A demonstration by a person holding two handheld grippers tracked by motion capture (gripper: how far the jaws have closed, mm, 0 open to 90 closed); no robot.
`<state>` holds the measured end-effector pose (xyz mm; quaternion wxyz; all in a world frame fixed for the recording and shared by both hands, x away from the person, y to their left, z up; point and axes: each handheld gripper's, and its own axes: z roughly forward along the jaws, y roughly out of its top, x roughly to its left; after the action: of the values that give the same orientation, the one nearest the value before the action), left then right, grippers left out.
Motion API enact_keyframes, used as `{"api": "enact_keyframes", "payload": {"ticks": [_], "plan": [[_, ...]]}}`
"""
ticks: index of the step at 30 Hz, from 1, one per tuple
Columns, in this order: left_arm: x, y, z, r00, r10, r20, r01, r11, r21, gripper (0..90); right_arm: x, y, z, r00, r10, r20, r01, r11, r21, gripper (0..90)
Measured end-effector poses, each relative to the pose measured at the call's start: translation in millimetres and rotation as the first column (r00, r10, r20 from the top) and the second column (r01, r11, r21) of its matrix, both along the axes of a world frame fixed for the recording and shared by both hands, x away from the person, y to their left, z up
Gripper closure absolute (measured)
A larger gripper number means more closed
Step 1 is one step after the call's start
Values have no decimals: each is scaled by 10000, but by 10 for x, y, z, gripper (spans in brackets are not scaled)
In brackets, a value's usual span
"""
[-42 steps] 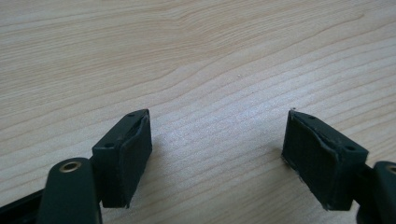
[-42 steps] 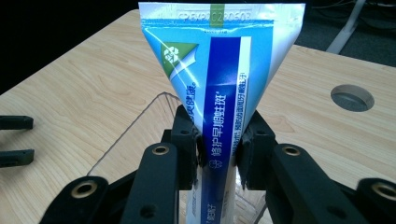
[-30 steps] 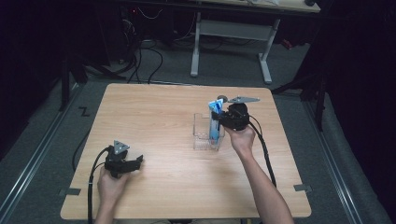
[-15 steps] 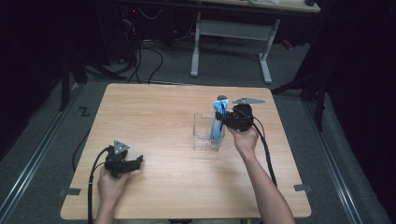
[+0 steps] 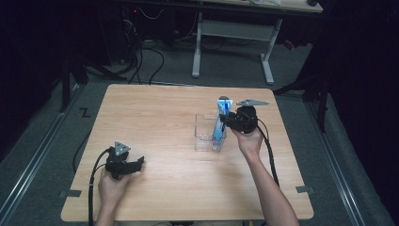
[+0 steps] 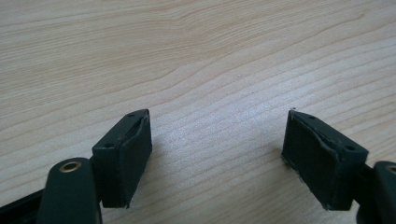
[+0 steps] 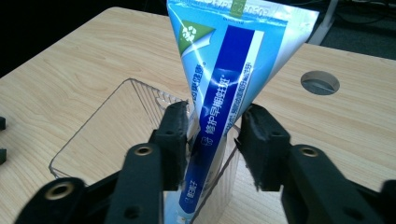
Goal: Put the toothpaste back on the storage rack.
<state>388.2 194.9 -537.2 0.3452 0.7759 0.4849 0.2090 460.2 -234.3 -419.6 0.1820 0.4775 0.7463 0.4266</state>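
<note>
Jaws of the right hand-held gripper (image 7: 212, 140) have just been opening, releasing the toothpaste tube (image 7: 224, 84) standing between them in the clear box (image 5: 207, 134); next, withdraw carefully.

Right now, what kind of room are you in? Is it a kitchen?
Probably a lab or workshop, not a kitchen. A bare wooden table stands on grey floor, cables run under a metal-legged desk behind, and each hand works a gripper, the right gripper at a toothpaste tube.
</note>
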Motion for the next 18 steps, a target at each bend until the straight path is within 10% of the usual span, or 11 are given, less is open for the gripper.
{"api": "enact_keyframes", "payload": {"ticks": [18], "plan": [[0, -1, 0, 10000, 8, 5, -8, 10000, -10, 241, -152, -174, 73, 9984, -120, 559, 125, 9999, -86, 489]]}}
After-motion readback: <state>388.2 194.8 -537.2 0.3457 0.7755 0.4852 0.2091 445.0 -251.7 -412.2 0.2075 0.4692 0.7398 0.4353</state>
